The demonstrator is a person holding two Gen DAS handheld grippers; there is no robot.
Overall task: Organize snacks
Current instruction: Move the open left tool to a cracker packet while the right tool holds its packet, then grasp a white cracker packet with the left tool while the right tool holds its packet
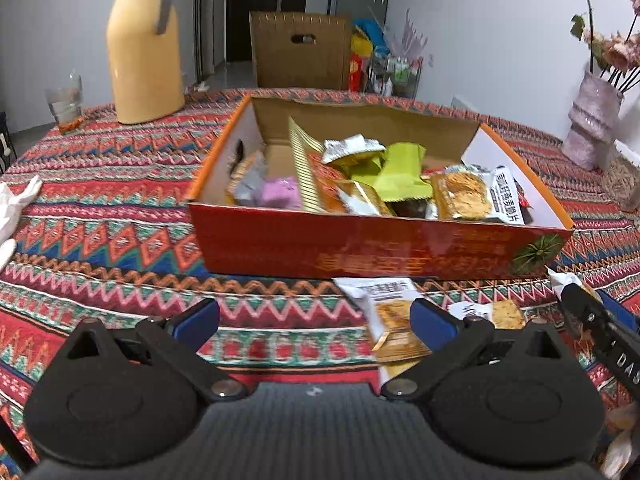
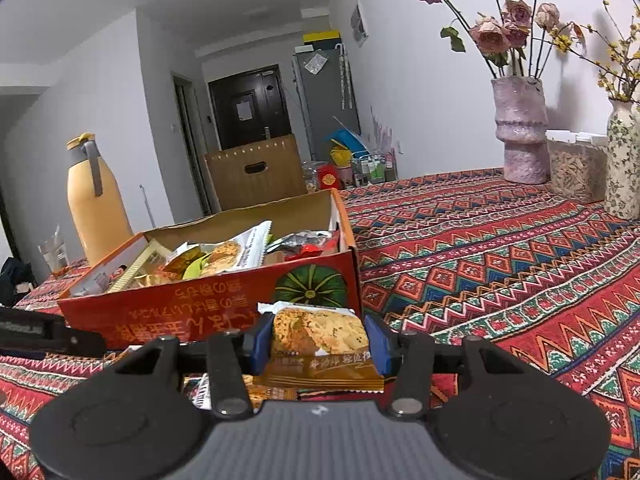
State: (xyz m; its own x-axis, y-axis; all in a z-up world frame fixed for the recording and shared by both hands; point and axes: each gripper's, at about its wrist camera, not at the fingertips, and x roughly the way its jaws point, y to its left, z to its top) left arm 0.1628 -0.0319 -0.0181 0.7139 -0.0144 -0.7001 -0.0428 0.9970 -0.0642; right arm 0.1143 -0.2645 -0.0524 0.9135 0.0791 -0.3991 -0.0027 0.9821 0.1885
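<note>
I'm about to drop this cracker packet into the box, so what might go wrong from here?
1. The right claw pinches the cracker packet by its sides only; it may slip.
2. The orange box is already piled high, so the packet may slide out.
3. The open left claw hovers near loose packets and may knock them.

White-walled room around a table under a patterned cloth

A dark door (image 2: 250, 106) closes the far hallway, a grey fridge (image 2: 326, 100) beside it; a cardboard carton (image 2: 256, 170) stands beyond the table's (image 2: 500, 248) far edge, and a pink vase (image 2: 520, 128) near its right edge.
</note>
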